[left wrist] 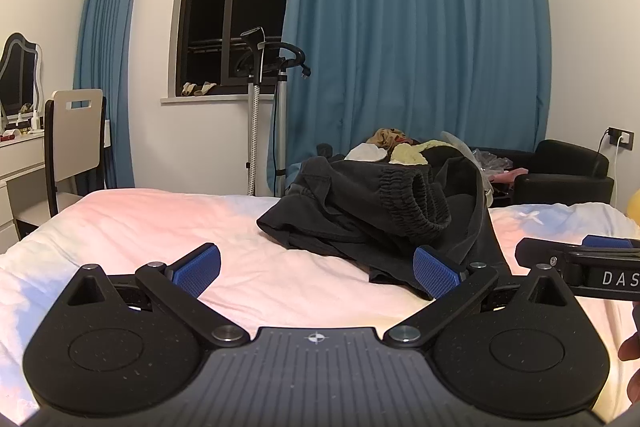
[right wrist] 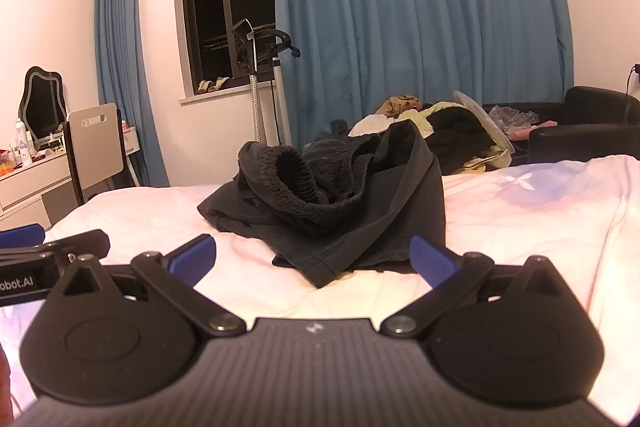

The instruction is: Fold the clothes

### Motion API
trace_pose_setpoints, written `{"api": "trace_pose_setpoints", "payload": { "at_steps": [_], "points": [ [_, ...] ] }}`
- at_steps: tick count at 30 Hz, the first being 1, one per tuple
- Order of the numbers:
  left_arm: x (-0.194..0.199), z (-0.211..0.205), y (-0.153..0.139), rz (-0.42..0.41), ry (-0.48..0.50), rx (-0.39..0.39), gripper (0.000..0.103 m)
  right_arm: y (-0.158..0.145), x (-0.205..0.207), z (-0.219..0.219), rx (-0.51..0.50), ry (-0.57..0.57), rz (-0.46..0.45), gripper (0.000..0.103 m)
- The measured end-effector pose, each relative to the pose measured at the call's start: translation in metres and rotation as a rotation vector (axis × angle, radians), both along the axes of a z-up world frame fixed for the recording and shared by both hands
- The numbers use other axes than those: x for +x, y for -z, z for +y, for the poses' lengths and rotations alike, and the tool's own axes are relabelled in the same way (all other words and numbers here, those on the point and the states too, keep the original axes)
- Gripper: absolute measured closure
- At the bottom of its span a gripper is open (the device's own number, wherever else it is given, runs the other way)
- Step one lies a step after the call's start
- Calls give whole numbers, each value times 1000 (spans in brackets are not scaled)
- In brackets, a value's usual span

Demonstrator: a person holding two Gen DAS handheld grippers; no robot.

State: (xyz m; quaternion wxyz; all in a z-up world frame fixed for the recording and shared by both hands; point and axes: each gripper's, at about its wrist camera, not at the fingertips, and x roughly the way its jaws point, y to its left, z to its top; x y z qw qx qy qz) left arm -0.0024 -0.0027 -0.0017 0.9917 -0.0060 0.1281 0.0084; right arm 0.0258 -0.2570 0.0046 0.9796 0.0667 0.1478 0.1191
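Note:
A crumpled black garment with an elastic waistband (left wrist: 372, 211) lies in a heap on the pink and white bedspread (left wrist: 160, 223). It also shows in the right wrist view (right wrist: 332, 203). My left gripper (left wrist: 320, 273) is open and empty, just short of the heap, its right blue pad near the cloth's edge. My right gripper (right wrist: 316, 259) is open and empty, with the garment's near hem between and just beyond its fingers. Each gripper shows at the edge of the other's view: the right one (left wrist: 580, 267), the left one (right wrist: 40, 259).
A pile of other clothes (left wrist: 404, 147) lies beyond the bed's far edge. A black armchair (left wrist: 568, 167) stands at the right, a garment steamer stand (left wrist: 264, 99) by the window, a chair (left wrist: 76, 139) and dressing table (left wrist: 20, 155) at the left.

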Motion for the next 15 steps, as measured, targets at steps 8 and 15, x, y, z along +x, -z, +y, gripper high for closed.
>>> {"api": "trace_pose_setpoints", "payload": {
  "at_steps": [8,15],
  "points": [
    [-1,0,2,2,1,0,0,2,2,0,2,2,7,0],
    [-1,0,2,5,0,-4,0,1,-1,0,5,6,10,0]
  ]
}}
